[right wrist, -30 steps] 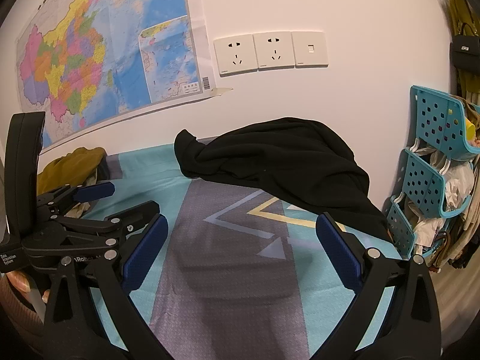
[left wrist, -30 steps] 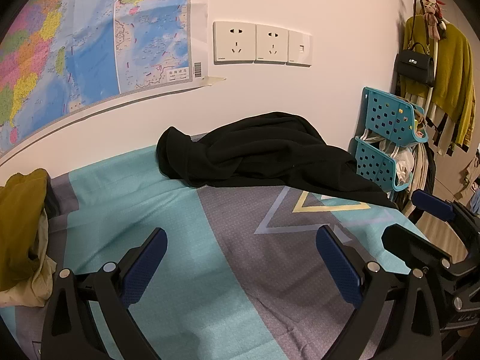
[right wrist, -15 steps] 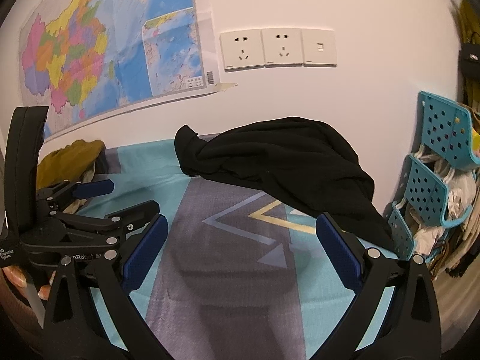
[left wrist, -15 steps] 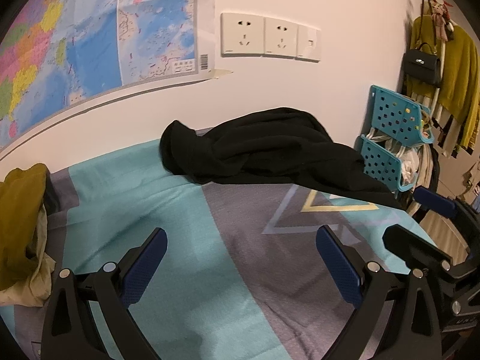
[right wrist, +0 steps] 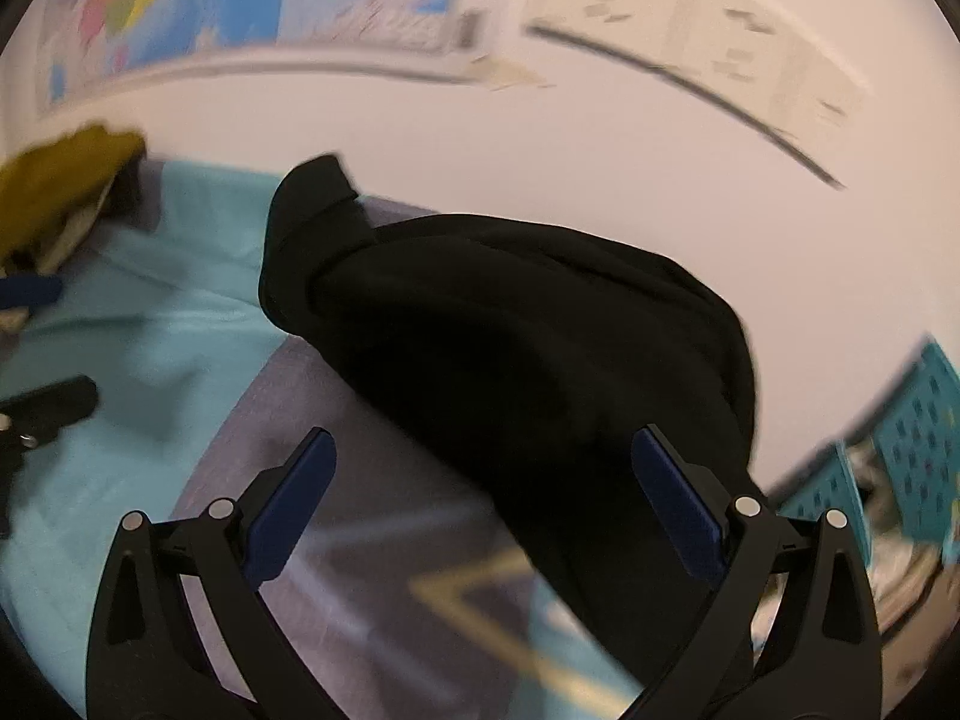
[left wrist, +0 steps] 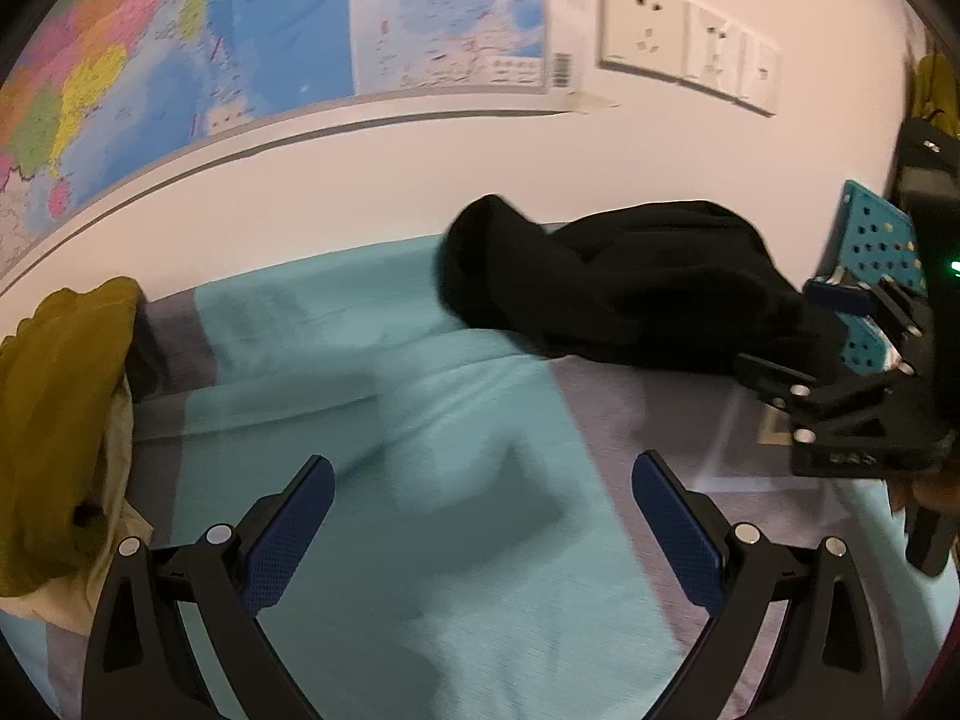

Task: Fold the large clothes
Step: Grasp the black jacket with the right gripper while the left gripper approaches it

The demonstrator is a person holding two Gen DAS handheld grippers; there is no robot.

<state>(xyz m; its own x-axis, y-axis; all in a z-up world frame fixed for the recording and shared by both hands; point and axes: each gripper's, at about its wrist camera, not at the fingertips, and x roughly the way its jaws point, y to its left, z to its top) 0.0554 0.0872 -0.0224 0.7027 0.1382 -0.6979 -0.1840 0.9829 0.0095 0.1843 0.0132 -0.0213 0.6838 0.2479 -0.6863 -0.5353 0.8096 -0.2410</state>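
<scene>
A crumpled black garment [left wrist: 630, 300] lies heaped at the back of the bed against the wall. In the right wrist view the black garment [right wrist: 510, 348] fills the middle, close in front. My right gripper [right wrist: 483, 480] is open, its blue pads just short of the cloth's near edge, nothing between them. My left gripper [left wrist: 483, 504] is open over bare teal sheet, left of and apart from the garment. In the left wrist view the right gripper [left wrist: 840, 336] shows at the right edge, its fingertip by the garment's right end.
The bed sheet [left wrist: 420, 450] is teal and grey with a triangle pattern. A mustard and cream clothes pile [left wrist: 54, 420] sits at the left end. A teal perforated rack [right wrist: 912, 456] stands past the bed's right end. A map [left wrist: 240, 30] and wall sockets [left wrist: 684, 42] hang behind.
Both grippers have moved forward toward the wall; the right one has closed in on the black garment. The left view has swung left. Both stayed open.
</scene>
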